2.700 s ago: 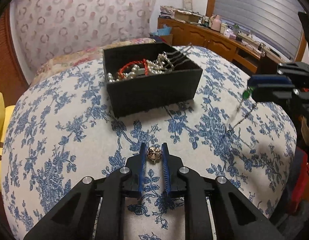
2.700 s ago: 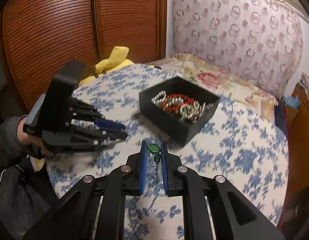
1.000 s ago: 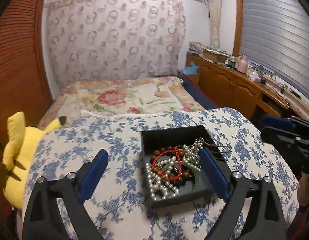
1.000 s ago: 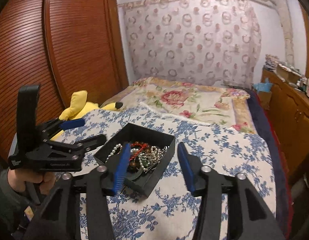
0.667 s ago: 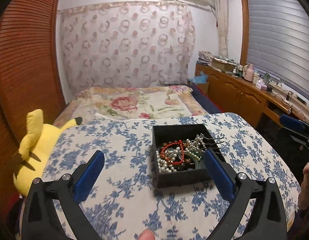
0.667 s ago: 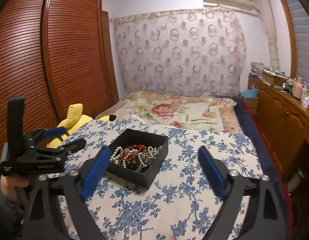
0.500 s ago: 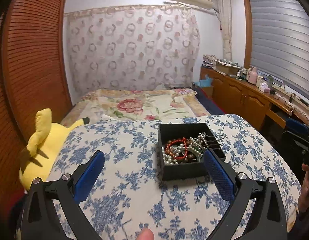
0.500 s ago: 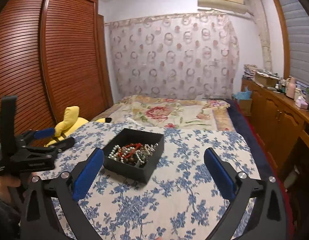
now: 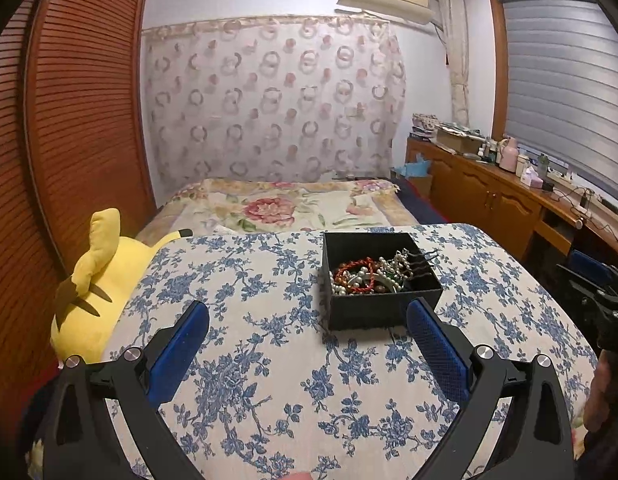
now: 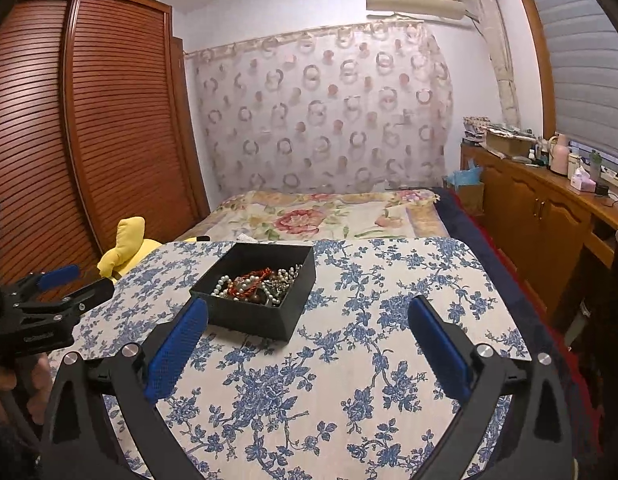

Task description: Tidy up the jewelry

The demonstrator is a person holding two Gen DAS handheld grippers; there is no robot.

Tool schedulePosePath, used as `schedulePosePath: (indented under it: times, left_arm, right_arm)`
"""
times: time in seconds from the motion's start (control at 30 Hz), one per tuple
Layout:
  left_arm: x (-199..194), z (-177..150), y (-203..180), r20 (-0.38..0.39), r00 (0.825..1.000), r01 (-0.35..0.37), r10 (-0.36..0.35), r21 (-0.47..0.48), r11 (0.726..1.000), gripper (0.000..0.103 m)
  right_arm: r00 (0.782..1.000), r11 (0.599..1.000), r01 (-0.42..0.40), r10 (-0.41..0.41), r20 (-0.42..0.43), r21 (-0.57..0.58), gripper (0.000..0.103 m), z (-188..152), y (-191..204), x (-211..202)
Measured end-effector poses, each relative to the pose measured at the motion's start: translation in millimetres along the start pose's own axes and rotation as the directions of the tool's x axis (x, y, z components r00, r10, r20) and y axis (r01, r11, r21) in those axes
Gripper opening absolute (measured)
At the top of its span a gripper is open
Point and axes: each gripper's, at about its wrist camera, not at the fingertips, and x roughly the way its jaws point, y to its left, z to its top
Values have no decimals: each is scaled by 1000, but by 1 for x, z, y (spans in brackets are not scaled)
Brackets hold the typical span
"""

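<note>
A black open box [image 9: 383, 308] sits on the blue-flowered tablecloth [image 9: 269, 360] and holds a tangle of jewelry [image 9: 375, 276]: pearl strands, a red cord bracelet, silver chains. The box also shows in the right wrist view [image 10: 255, 314] with its jewelry [image 10: 255, 282]. My left gripper [image 9: 307, 338] is wide open and empty, raised above the table short of the box. My right gripper [image 10: 307, 338] is wide open and empty, raised to the right of the box. Each gripper shows at the edge of the other's view, the left one [image 10: 57, 288] and the right one [image 9: 597, 292].
A yellow plush toy [image 9: 93, 280] lies at the table's left edge. A bed with a floral cover [image 9: 293, 208] stands behind the table. A brown slatted wardrobe [image 10: 89, 120] is on the left, a wooden sideboard [image 9: 501, 196] with clutter on the right.
Both grippers held small pieces near the table, then opened over the box and let them go. Since then both have drawn back and up, staying wide open.
</note>
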Motion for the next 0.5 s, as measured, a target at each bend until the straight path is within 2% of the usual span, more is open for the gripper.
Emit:
schedulePosePath:
  times: [0.5]
  left_arm:
    - [-2, -5, -4, 3, 1000, 0, 0, -9, 1000, 96]
  right_arm:
    - [1000, 1000, 4, -4, 3, -4, 101, -1, 3, 2]
